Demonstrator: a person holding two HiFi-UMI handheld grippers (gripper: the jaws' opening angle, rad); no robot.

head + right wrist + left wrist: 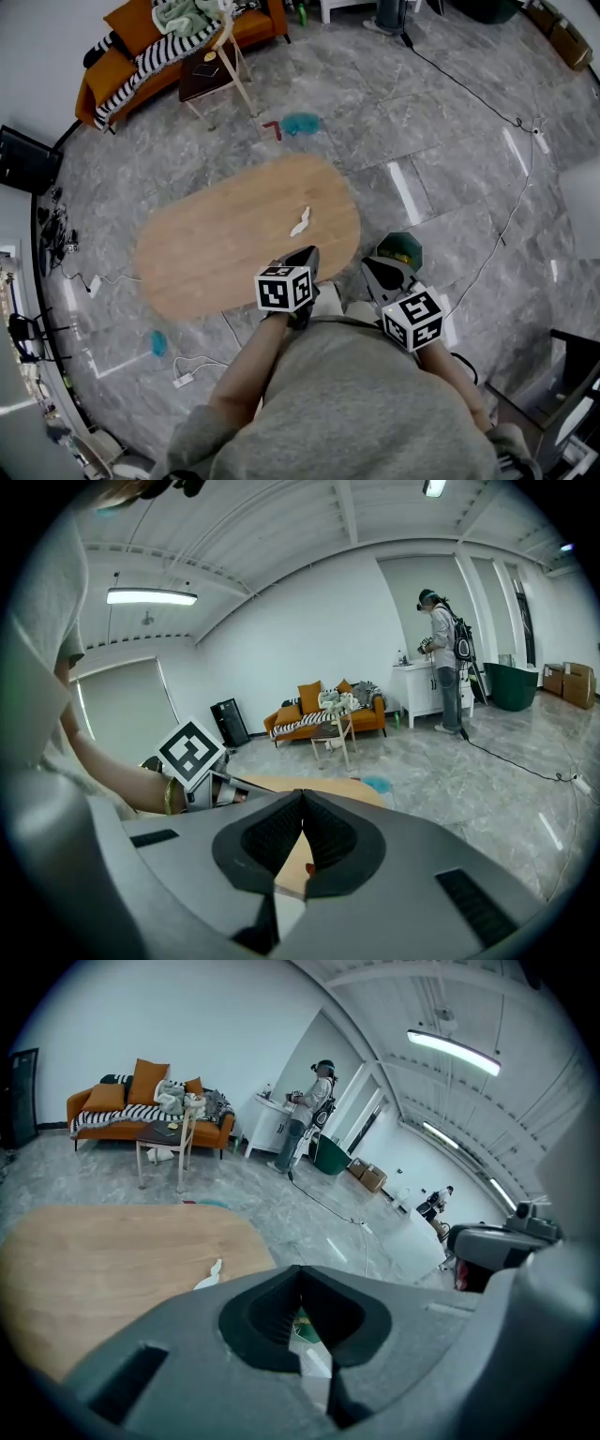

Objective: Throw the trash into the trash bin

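Holding both shut, empty: your left gripper [305, 255] over the table's [206, 253] near edge, right gripper [382, 272] beside the bin [405, 240]. Trash [300, 223] lies near the table's right edge. Square markers on cubes [284, 289].

Grey marble floor [450, 122], orange sofa [112, 1132]

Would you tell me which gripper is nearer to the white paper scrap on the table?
Left. The left gripper is at the near edge of the table, short of the paper scrap; the right gripper is off its end, by the green bin.
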